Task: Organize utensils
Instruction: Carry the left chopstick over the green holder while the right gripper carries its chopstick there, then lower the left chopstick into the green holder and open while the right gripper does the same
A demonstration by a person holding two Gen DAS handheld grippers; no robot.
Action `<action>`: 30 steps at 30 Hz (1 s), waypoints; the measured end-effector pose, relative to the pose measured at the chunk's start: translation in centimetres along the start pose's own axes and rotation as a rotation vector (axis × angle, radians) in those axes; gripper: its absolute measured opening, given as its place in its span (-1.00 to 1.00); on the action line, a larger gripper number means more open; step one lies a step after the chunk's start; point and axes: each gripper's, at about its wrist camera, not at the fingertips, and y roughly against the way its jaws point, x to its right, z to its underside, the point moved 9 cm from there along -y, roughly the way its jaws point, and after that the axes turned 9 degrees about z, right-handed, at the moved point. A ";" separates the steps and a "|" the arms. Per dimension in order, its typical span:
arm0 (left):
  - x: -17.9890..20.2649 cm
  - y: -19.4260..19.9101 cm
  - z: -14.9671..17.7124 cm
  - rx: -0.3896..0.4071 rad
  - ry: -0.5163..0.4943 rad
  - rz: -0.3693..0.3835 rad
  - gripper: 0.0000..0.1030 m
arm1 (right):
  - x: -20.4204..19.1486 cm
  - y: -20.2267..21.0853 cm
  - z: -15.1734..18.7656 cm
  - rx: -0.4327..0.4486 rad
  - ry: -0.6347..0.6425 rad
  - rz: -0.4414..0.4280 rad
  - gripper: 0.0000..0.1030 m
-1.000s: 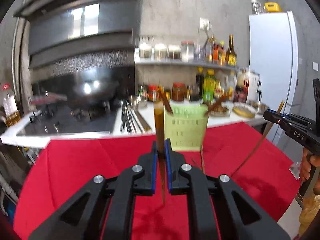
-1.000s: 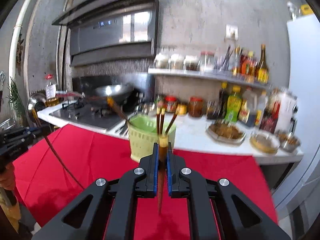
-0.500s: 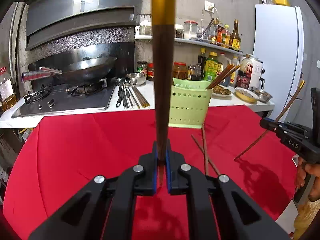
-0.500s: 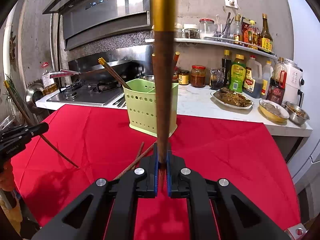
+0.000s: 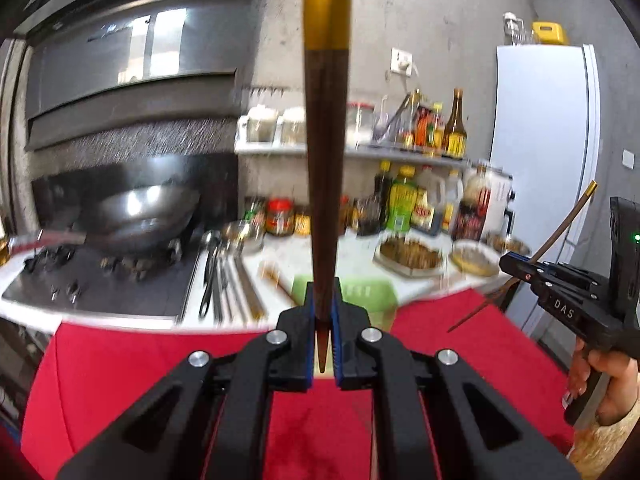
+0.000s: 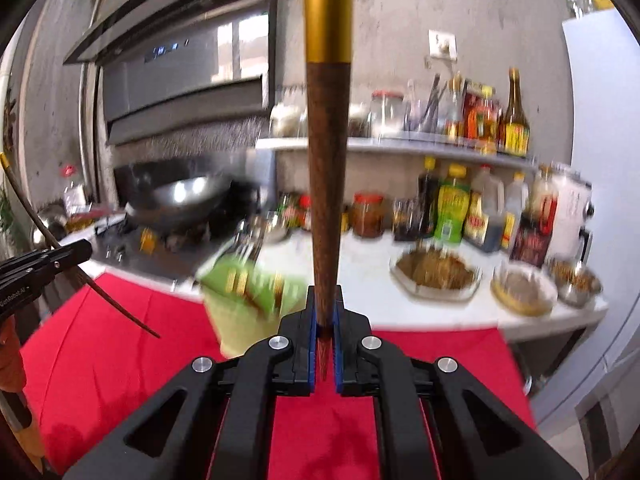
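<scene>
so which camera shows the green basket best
The right wrist view. There the green basket shows its rim and front wall left of the jaws, blurred, standing on the red cloth. In the left wrist view only the top edge of the basket peeks out behind the jaws and the held chopstick.

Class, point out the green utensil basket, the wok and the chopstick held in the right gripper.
green utensil basket [image 6: 240,312]: right wrist view, front wall.
wok [image 5: 140,216]: left wrist view, outer bowl.
chopstick [image 6: 326,184]: right wrist view, wooden shaft.
</scene>
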 end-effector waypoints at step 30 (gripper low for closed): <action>-1.7 -4.7 -4.1 0.030 -0.007 -0.104 0.02 | -1.5 -1.7 -4.6 0.020 -0.011 -0.110 -0.12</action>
